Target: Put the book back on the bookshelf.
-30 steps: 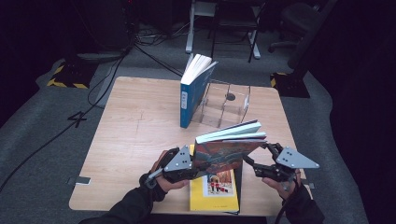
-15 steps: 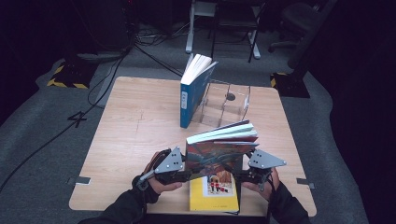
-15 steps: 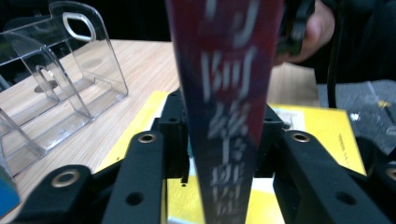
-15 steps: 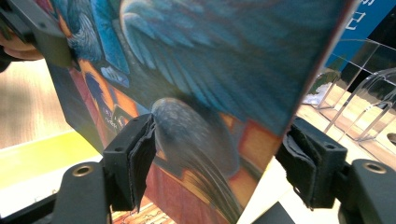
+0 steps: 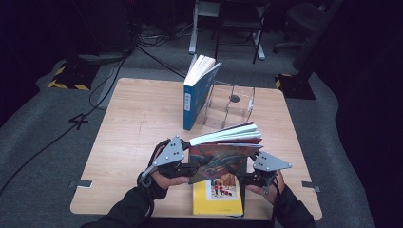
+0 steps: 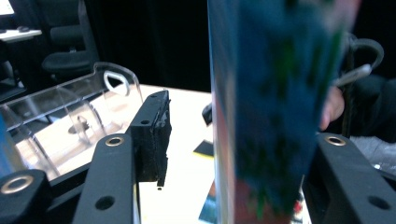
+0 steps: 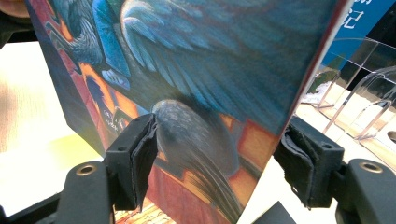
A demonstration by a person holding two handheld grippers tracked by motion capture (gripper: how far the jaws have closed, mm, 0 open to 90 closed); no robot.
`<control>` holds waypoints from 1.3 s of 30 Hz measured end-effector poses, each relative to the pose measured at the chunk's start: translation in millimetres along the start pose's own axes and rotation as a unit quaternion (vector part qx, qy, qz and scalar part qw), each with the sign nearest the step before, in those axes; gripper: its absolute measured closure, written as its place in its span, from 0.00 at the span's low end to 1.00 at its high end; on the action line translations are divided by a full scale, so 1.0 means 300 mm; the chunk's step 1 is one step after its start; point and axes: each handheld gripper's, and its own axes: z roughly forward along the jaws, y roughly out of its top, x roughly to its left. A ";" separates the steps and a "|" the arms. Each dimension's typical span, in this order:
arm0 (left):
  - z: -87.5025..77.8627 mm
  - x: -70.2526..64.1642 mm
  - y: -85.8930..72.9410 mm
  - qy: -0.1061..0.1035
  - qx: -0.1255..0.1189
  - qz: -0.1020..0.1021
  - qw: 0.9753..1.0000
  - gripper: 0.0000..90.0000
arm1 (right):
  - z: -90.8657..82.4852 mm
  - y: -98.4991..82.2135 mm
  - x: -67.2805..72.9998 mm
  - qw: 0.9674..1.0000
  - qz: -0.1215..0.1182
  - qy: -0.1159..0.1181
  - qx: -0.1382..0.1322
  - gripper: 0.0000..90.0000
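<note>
A thick book with a blue and orange cover [image 5: 223,159] is held upright above the table between my two grippers. My right gripper [image 5: 247,178] grips its right edge. In the right gripper view both pads [image 7: 144,154] press on the book [image 7: 196,70], one on each side. My left gripper [image 5: 192,168] is at the book's left edge and its jaws have just been opening. In the left gripper view the book [image 6: 271,116] stands between the jaws, with a clear gap to the left pad [image 6: 152,135]. The other pad is hidden behind the book.
A yellow book [image 5: 217,197] lies flat under the held one near the table's front edge. A blue book [image 5: 195,97] stands leaning on a clear acrylic holder [image 5: 233,107] at the back of the wooden table [image 5: 133,123]. Chairs and cables are beyond.
The right gripper moved in leftward onto the book's right edge. The left hand and the book rose a little. The left jaws have come apart from the book.
</note>
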 end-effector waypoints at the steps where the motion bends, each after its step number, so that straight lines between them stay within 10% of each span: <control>1: 0.000 0.000 0.000 0.000 0.000 0.000 1.000 0.51 | 0.000 0.000 0.000 1.000 0.000 0.000 0.000 0.36; 9: 0.034 0.009 0.064 0.000 0.009 0.016 1.000 0.48 | 0.001 -0.001 -0.003 1.000 0.002 0.001 0.000 0.36; 14: 0.042 0.005 0.085 -0.012 0.013 0.034 0.999 0.74 | -0.007 -0.002 -0.008 1.000 0.002 0.000 0.000 0.35; 25: 0.053 0.035 0.097 0.012 0.026 0.006 1.000 0.80 | -0.086 -0.027 -0.065 1.000 0.016 -0.024 0.007 0.33; 32: 0.064 0.067 0.129 0.059 0.032 0.016 0.998 0.81 | -0.111 -0.049 -0.103 0.999 0.028 -0.028 0.018 0.33; 39: 0.052 0.161 0.151 0.132 0.046 0.014 0.990 0.82 | -0.104 -0.080 -0.133 0.998 0.041 -0.038 0.034 0.33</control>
